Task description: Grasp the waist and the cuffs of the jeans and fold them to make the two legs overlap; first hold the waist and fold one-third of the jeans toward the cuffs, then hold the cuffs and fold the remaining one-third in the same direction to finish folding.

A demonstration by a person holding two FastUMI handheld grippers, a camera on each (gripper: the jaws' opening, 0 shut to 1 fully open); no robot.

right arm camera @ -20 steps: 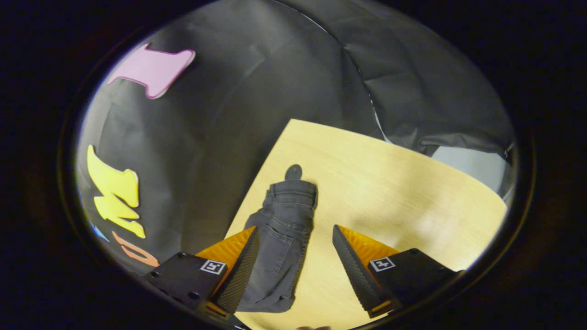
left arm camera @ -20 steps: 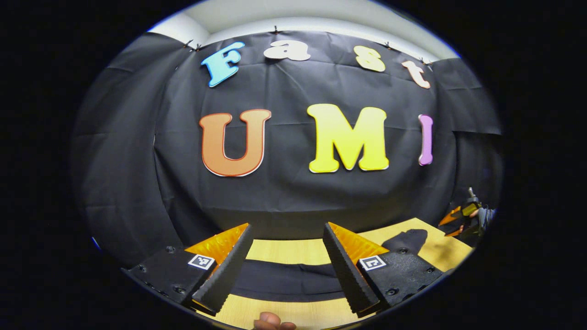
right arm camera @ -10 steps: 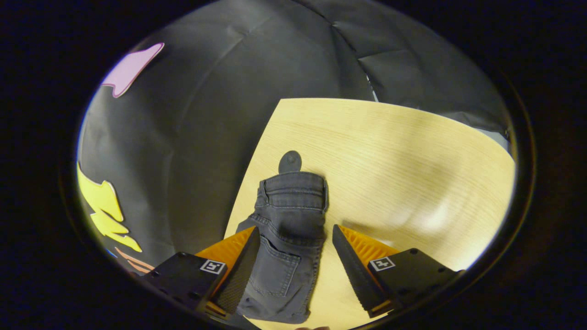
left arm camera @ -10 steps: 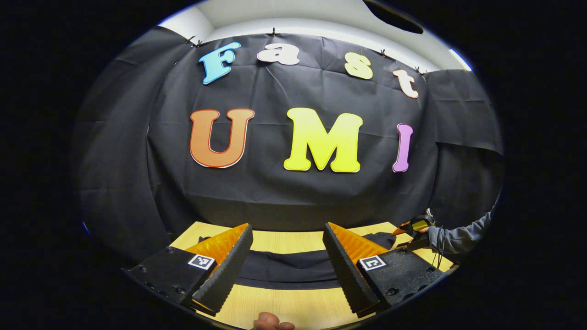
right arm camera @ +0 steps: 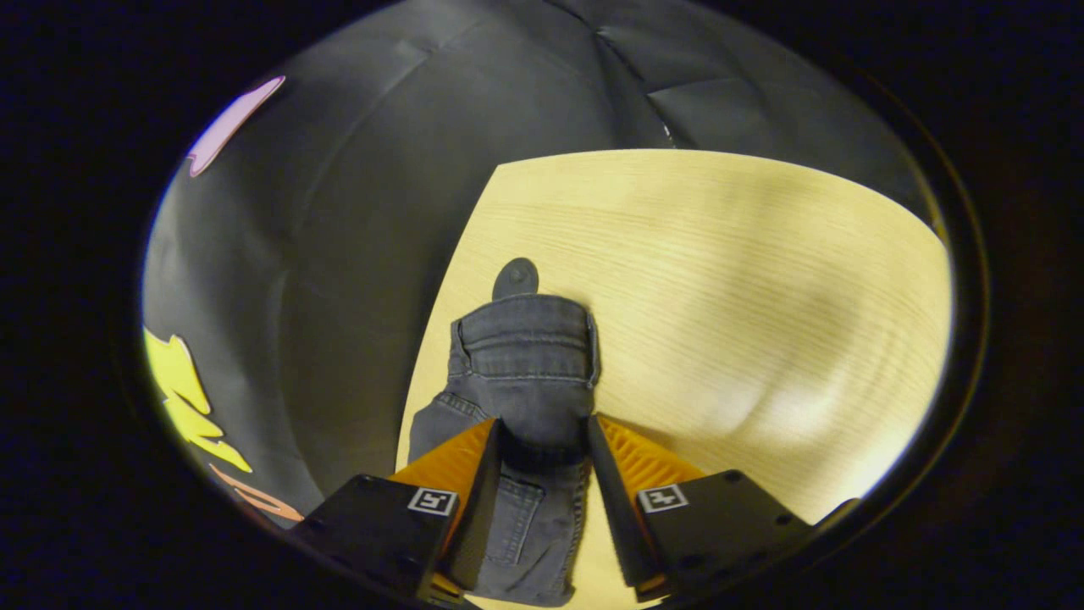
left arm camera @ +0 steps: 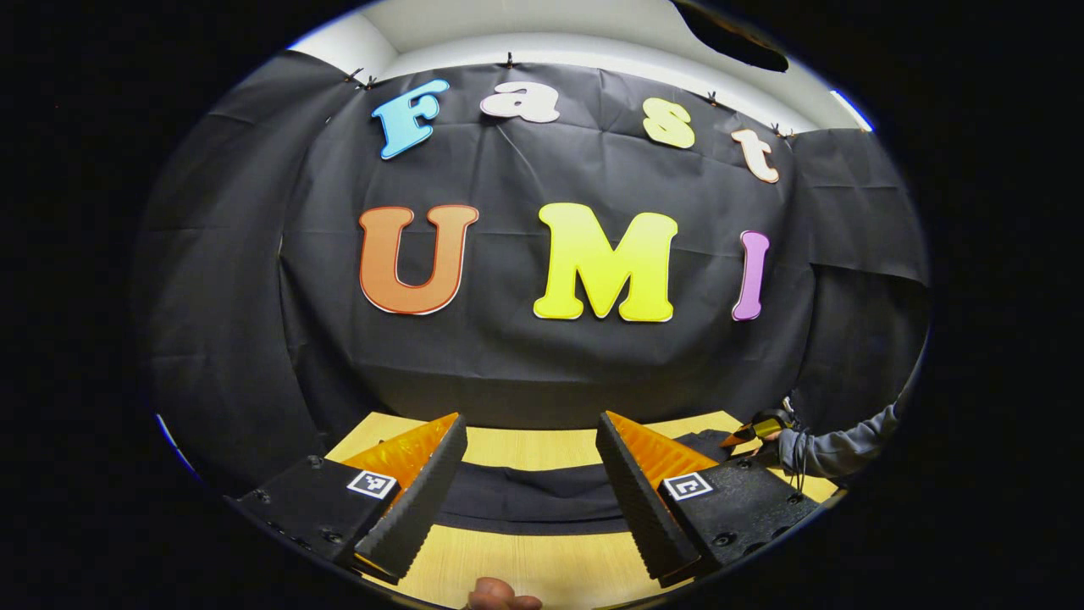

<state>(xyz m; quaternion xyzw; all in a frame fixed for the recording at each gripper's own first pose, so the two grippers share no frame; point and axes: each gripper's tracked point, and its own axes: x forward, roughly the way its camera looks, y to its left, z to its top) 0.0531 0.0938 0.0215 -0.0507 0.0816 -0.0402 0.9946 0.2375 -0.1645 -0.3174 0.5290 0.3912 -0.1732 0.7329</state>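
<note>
Right gripper (right arm camera: 542, 474) jaws narrowed around grey jeans (right arm camera: 527, 356), grip unclear. Left gripper (left arm camera: 529, 496) jaws spread wide above jeans near tabletop (right arm camera: 720, 280) front edge.

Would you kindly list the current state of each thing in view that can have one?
jeans: lying flat on the table, legs overlapped, not yet folded in thirds.
left gripper: open, above the jeans' legs.
right gripper: fingers partly closed around the jeans near the waist; whether they press cannot be told.
table: bearing the jeans.
</note>
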